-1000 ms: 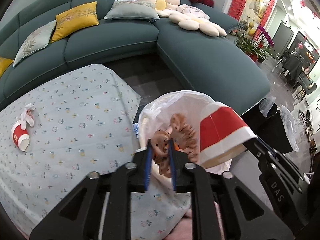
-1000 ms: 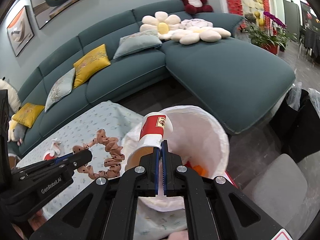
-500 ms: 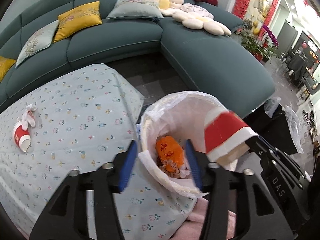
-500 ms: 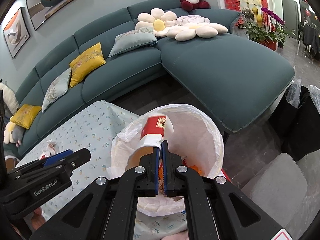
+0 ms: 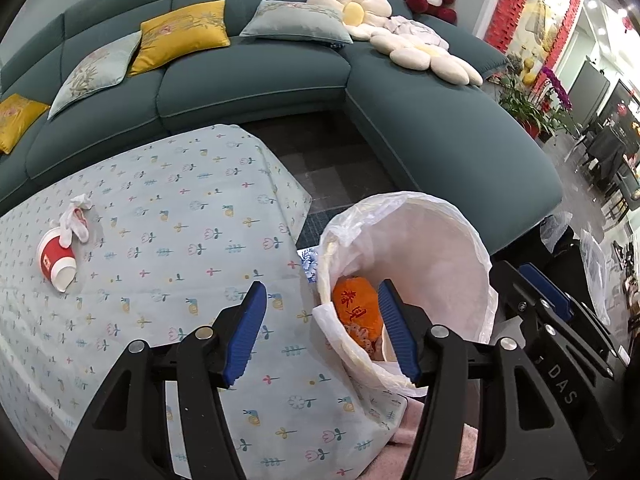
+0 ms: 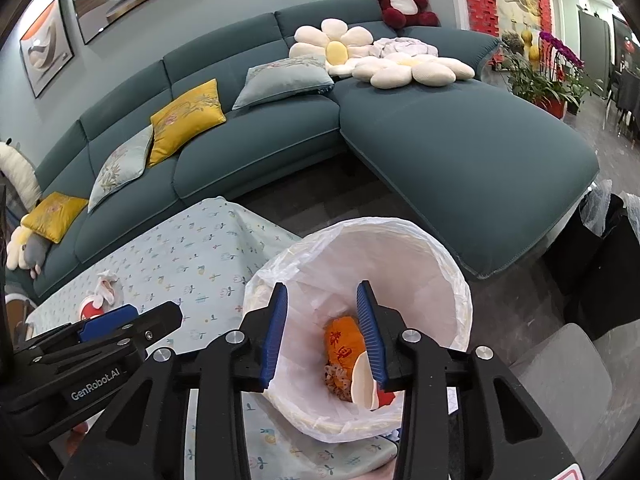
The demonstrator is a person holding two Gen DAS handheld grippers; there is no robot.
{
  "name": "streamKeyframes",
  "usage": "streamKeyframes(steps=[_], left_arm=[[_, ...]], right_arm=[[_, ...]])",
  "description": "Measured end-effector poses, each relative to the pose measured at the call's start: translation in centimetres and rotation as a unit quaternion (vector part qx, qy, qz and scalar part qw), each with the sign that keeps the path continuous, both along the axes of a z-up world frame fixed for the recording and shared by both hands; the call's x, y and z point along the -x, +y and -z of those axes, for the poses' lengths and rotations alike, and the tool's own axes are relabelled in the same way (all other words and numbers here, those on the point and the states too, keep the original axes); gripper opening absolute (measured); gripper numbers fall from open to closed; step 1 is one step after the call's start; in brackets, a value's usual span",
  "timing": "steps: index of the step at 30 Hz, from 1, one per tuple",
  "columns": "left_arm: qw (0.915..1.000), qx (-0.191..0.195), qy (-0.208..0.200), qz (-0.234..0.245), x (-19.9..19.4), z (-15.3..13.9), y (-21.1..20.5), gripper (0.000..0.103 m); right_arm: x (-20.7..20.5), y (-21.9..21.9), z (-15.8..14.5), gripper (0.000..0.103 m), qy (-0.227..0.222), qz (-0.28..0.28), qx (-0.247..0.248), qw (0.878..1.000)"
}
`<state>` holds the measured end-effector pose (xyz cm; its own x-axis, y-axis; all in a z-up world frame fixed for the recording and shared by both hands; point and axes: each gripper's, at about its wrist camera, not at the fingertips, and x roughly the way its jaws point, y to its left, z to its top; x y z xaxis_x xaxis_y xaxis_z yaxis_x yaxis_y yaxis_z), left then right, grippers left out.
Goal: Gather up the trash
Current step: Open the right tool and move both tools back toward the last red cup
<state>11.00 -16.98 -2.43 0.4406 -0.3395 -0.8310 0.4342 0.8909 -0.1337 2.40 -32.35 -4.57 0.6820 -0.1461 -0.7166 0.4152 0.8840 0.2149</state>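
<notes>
A bin with a white liner stands by the table's corner. In it lie an orange packet, a brown frilly strip and a red-and-white paper cup. My left gripper hangs open over the bin's near rim with nothing between its pads. My right gripper is over the bin's mouth, jaws opening, with nothing between them. Another red-and-white cup lies on its side on the far left of the table, beside a crumpled white tissue.
The table wears a pale flower-print cloth. A teal corner sofa with cushions wraps around behind it. Black bags stand right of the bin, a grey stool is near the bottom right, and potted plants are far right.
My left gripper opened and the brown strip fell into the bin. My right gripper opened and let go of the red-and-white cup, which now lies in the bin.
</notes>
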Motion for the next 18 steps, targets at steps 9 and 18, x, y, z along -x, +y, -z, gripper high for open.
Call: streamKeyframes(steps=[9,18], left_arm=[[0.9997,0.005,-0.005,-0.023,-0.2,-0.6,2.3,0.062],[0.9984,0.011,-0.009,-0.055,-0.7,-1.2,5.9,0.065]], right_arm=[[-0.3,1.7,-0.6,0.042,0.001,-0.016,0.007,1.0],[-1.0,4.4,-1.7,0.05,-0.005,-0.038,0.018,0.999]])
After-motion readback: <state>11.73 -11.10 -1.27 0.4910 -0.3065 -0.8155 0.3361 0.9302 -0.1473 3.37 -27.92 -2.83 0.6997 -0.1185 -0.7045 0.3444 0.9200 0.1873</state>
